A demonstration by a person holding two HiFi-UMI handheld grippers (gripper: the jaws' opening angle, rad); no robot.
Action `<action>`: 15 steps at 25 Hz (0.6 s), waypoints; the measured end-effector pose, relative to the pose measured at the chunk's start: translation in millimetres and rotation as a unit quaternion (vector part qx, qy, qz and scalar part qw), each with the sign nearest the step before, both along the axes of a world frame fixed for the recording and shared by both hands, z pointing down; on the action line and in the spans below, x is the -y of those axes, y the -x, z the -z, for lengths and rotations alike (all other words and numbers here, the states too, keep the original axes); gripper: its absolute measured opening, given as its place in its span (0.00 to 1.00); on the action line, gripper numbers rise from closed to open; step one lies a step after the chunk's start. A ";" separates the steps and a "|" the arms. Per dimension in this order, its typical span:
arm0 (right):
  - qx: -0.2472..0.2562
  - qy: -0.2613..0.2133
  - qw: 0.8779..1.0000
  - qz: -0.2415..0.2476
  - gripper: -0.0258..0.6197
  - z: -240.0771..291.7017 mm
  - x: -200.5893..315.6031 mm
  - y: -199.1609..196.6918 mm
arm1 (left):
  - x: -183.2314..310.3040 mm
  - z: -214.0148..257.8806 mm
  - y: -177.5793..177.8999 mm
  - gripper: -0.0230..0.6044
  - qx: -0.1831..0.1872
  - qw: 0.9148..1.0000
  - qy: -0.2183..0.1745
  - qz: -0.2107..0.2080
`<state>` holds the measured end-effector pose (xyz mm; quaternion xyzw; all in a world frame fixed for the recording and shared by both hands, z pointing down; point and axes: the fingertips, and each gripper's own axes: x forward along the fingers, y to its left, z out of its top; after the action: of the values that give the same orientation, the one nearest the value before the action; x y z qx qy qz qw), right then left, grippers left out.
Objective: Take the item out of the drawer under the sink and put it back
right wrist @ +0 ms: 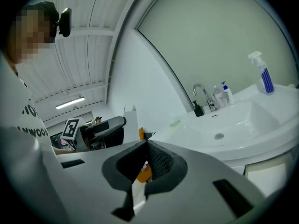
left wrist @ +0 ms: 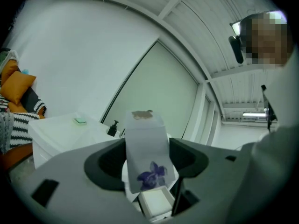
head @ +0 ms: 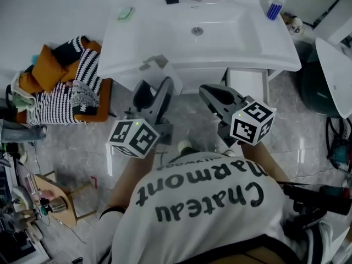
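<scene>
Left gripper (left wrist: 147, 164) clamps a white flower-printed carton (left wrist: 145, 139) between wide-set jaws, apparently already taken out; returning it beneath the sink (head: 234, 40) ahead remains.

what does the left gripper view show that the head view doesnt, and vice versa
Only the left gripper view: the purple flower print on the box, and a ceiling light.

Only the head view: the spray bottle, the drain and the right hand-held gripper, shut and empty.

Both: the box held in the left hand-held gripper, the sink and the orange pillow.
</scene>
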<state>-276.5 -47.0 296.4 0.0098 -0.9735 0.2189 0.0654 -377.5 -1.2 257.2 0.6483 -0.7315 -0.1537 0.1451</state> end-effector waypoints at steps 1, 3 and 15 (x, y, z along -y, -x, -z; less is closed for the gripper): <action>0.001 -0.001 1.000 0.001 0.06 0.4 -2.6 11.2 | -1.8 1.2 9.8 0.50 0.003 1.000 -0.001 -0.001; 0.000 -0.006 1.000 0.005 0.06 -1.4 -8.0 32.0 | -6.0 1.4 27.5 0.50 0.008 1.000 -0.002 -0.003; 0.012 -0.012 0.999 0.035 0.06 -1.3 -46.7 125.9 | -46.8 -6.3 114.3 0.50 0.015 1.000 -0.004 0.017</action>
<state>-402.4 -0.3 297.7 -0.0264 -0.9766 0.2044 0.0617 -491.9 45.5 263.5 0.6382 -0.7443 -0.1490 0.1285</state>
